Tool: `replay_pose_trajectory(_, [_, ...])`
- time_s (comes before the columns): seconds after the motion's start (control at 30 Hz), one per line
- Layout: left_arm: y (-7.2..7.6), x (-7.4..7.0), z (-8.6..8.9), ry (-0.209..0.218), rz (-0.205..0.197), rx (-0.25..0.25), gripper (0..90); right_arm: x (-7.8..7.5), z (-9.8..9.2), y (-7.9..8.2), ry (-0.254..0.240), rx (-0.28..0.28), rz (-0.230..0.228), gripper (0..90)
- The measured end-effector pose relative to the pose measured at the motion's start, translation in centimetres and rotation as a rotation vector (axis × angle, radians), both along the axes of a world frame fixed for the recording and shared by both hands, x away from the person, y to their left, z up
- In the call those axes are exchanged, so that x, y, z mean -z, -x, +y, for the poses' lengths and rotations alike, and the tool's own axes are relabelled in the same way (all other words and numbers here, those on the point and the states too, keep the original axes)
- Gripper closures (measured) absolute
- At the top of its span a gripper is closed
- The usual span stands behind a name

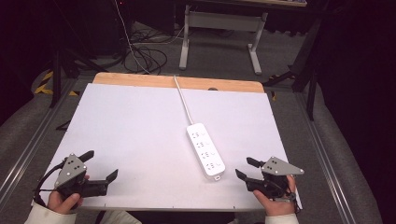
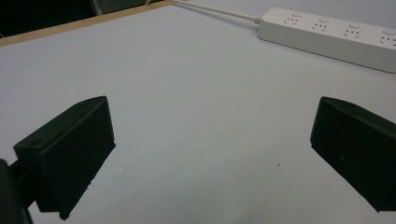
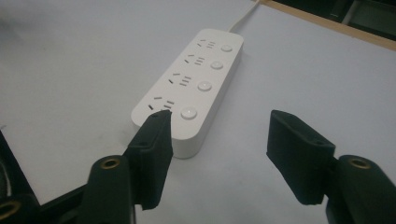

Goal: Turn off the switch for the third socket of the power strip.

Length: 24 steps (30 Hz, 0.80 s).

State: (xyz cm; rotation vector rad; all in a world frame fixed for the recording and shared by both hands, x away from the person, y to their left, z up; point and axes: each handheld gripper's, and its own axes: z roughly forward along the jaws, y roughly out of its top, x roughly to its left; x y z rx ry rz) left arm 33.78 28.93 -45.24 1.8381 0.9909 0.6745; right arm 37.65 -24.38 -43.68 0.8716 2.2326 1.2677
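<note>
Nothing started yet, by the look of it — power strip (image 1: 206, 150) lies flat mid-surface (image 1: 130, 130), sockets empty, cord running to the far edge; left hand-held gripper (image 1: 102, 165) gapes wide, well apart from it; right hand-held gripper (image 1: 245, 169) also spread, empty, strip's near end just ahead.

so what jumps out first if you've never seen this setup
A white power strip lies right of centre on the white table, its cable running off the far edge. At the near edge, the left tool and right tool rest open, apart from the strip.
</note>
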Motion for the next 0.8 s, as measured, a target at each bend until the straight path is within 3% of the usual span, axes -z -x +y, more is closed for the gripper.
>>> replay_pose_trajectory(0.37, [0.0, 0.0, 0.0, 0.002, 0.007, 0.003, 0.2, -2.5, 1.4, -1.6, -0.016, -0.047, 0.005, 49.2])
replay_pose_trajectory(0.53, [0.1, -0.1, 0.0, -0.004, -0.001, 0.005, 0.2, -3.5, 2.0, -2.6, -0.071, -0.083, 0.017, 49.8])
replay_pose_trajectory(0.8, [0.1, 0.0, 0.0, -0.002, -0.001, 0.006, 0.2, -4.7, 3.6, -3.9, -0.039, -0.098, 0.007, 50.1])
